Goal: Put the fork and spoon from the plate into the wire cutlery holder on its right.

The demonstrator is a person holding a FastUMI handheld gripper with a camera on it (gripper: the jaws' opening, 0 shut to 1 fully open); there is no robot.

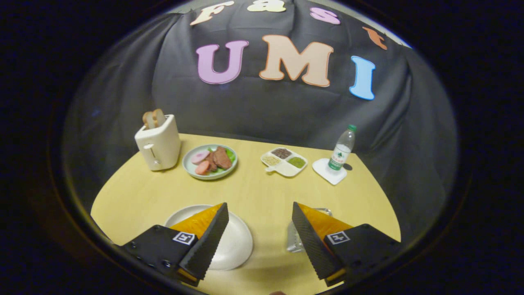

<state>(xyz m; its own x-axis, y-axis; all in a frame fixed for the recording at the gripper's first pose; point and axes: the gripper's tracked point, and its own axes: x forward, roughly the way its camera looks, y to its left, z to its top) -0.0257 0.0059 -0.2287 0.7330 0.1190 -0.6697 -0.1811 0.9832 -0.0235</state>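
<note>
toaster [159,143]: white, far left of the table [254,192], two bread slices [153,118] standing in its slots.
food plate [209,161]: pale green, just right of the toaster, holds sliced meat and greens.
white plate [235,241]: near edge of the table, partly under the left finger [206,241]; the bare part seen carries no fork or spoon, the rest is hidden by that finger.
gripper [260,215]: fingers spread wide, nothing between them, only bare tabletop in the gap; hovering above the table.
divided dish [284,161]: white, three compartments with grains and a green paste, far side, beyond the gap.
wire cutlery holder [295,239]: metallic, right of the white plate, mostly hidden behind the right finger [311,241]; cannot tell what is inside.
water bottle [342,148]: clear, green cap, upright on a white coaster [327,172], far right of the table.
fork and spoon: cannot tell where they lie.
</note>
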